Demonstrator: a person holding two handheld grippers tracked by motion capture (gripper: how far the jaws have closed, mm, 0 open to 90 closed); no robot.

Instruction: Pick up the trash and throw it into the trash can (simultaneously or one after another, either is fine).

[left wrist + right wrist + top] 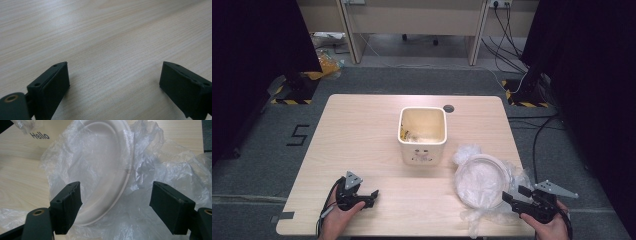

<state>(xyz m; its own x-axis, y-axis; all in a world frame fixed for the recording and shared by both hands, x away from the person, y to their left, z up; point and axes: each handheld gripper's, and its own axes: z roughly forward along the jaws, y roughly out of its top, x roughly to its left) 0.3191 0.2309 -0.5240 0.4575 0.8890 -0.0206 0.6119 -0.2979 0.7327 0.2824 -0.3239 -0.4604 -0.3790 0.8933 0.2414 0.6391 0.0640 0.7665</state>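
A white round plate (482,179) lies inside a crumpled clear plastic bag (474,220) on the right side of the wooden table (362,130). My right gripper (513,195) is at the plate's near right edge. In the right gripper view, the right gripper (116,195) is open, with the wrapped rim of the plate (105,170) and the bag (162,170) between its jaws, untouched by the pads. My left gripper (371,198) rests low near the table's front left. It (115,75) is open over bare wood.
A cream square bin (422,134) stands at the table's middle with yellowish scraps inside; its wall (25,135) reads "Hello". A round cable hole (448,108) sits behind it. Black stands, cables and a desk are on the floor beyond.
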